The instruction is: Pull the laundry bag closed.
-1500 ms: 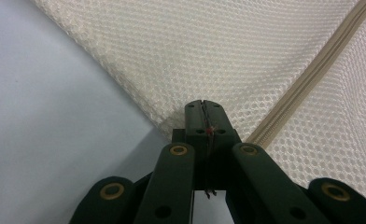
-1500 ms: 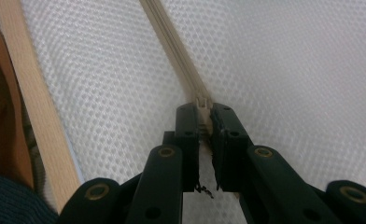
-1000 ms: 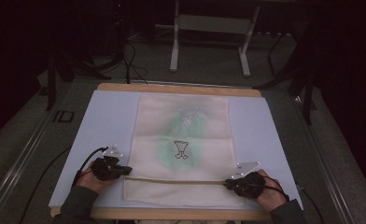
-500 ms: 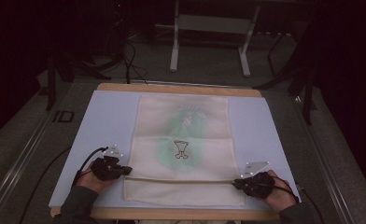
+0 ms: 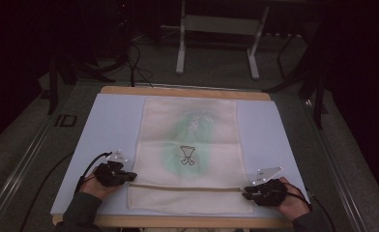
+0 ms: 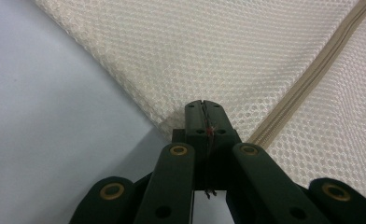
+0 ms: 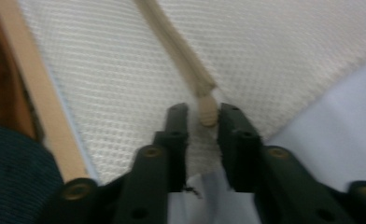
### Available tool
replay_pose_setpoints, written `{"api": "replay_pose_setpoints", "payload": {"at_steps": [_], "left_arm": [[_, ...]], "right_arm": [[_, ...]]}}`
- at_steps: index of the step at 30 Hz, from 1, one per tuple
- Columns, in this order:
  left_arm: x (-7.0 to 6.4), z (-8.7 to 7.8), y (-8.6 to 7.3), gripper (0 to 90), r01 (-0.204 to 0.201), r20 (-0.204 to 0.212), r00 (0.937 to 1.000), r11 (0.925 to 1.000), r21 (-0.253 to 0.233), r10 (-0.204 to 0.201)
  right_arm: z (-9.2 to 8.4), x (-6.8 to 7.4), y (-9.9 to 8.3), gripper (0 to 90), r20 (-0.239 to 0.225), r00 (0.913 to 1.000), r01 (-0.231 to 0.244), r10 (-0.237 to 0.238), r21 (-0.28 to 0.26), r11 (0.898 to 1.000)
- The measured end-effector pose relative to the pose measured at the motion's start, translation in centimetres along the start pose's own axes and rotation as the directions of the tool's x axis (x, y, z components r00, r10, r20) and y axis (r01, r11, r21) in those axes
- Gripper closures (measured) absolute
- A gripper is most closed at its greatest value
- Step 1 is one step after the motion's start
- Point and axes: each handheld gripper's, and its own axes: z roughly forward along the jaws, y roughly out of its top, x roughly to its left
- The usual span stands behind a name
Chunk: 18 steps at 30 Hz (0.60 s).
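two grippers at mesh bag (image 5: 190, 154), left gripper (image 6: 203, 108) pinching its edge, right gripper (image 7: 203, 114) spread around zipper pull (image 7: 207, 112)

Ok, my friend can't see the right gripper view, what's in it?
The right claw is open around the tan zipper pull at the end of a zipper on a cream mesh bag. The bag lies on a pale blue mat.

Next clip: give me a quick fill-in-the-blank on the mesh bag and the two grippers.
1. The mesh bag lies flat on a pale ____ mat.
2. The left gripper has its jaws ____ at the bag's edge.
3. The right gripper has the zipper's ____ between its parted jaws.

Missing words: blue; shut; pull tab
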Motion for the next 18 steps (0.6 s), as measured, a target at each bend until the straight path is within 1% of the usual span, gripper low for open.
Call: {"api": "replay_pose_setpoints", "payload": {"at_steps": [1, 6, 7, 8, 9, 10, 11, 12, 13, 14, 15, 16, 17, 18], "left_arm": [[-0.1, 0.0, 0.1, 89.8, -0.003, -0.005, 1.0, 1.0, 0.005, 0.003], [0.0, 0.0, 0.1, 89.8, -0.005, -0.001, 1.0, 1.0, 0.002, 0.005], [0.0, 0.0, 0.1, 89.8, -0.005, 0.002, 1.0, 1.0, -0.002, 0.005], [0.0, 0.0, 0.1, 89.7, -0.005, 0.002, 1.0, 1.0, -0.002, 0.005], [0.0, 0.0, 0.1, 89.7, -0.007, -0.001, 1.0, 1.0, -0.003, 0.007], [0.0, 0.0, 0.1, 89.7, -0.007, -0.001, 1.0, 1.0, -0.003, 0.007], [-0.1, 0.0, 0.2, 89.7, -0.014, -0.005, 0.9999, 0.9999, -0.001, 0.014], [-0.1, 0.0, 0.2, 89.7, -0.014, -0.005, 0.9999, 0.9999, -0.001, 0.014], [-0.1, 0.0, 0.2, 89.7, -0.016, -0.009, 0.9998, 0.9999, -0.002, 0.016], [-0.1, 0.0, 0.2, 89.7, -0.016, -0.009, 0.9998, 0.9999, -0.002, 0.016], [-0.1, 0.0, 0.3, 89.7, -0.017, -0.013, 0.9998, 0.9998, -0.007, 0.017], [-0.1, 0.0, 0.3, 89.7, -0.017, -0.013, 0.9998, 0.9998, -0.007, 0.017], [-0.2, 0.0, 0.3, 89.7, -0.016, -0.016, 0.9998, 0.9997, -0.016, 0.016], [-0.2, 0.0, 0.3, 89.7, -0.016, -0.016, 0.9998, 0.9997, -0.016, 0.016]], "right_arm": [[-0.1, -0.1, -0.1, 67.9, -0.013, 0.9999, -0.005, 0.004, -0.018, 1.0], [-0.2, 0.0, 0.1, 64.9, -0.008, 1.0, -0.003, 0.003, -0.043, 0.999], [-0.3, -0.1, 0.2, 64.9, 0.006, 1.0, -0.006, 0.007, -0.058, 0.998], [-0.3, -0.1, 0.2, 64.9, 0.006, 1.0, -0.006, 0.007, -0.058, 0.998], [-0.3, -0.1, 0.2, 64.2, 0.021, 0.9996, -0.015, 0.016, -0.078, 0.997], [-0.3, -0.1, 0.2, 64.2, 0.021, 0.9996, -0.015, 0.016, -0.078, 0.997], [-0.4, -0.3, 0.2, 63.9, 0.044, 0.9986, -0.024, 0.028, -0.091, 0.996], [-0.4, -0.3, 0.2, 63.9, 0.044, 0.9986, -0.024, 0.028, -0.091, 0.996], [-0.4, -0.5, 0.1, 62.4, 0.071, 0.9961, -0.044, 0.052, -0.114, 0.993], [-0.4, -0.5, 0.1, 62.4, 0.071, 0.9961, -0.044, 0.052, -0.114, 0.993], [-0.4, -0.9, -0.1, 61.0, 0.108, 0.9906, -0.067, 0.083, -0.144, 0.987], [-0.4, -0.9, -0.1, 61.0, 0.108, 0.9906, -0.067, 0.083, -0.144, 0.987], [-0.3, -1.3, -0.3, 60.2, 0.138, 0.9826, -0.098, 0.123, -0.179, 0.979], [-0.3, -1.3, -0.3, 60.2, 0.138, 0.9826, -0.098, 0.123, -0.179, 0.979]]}}
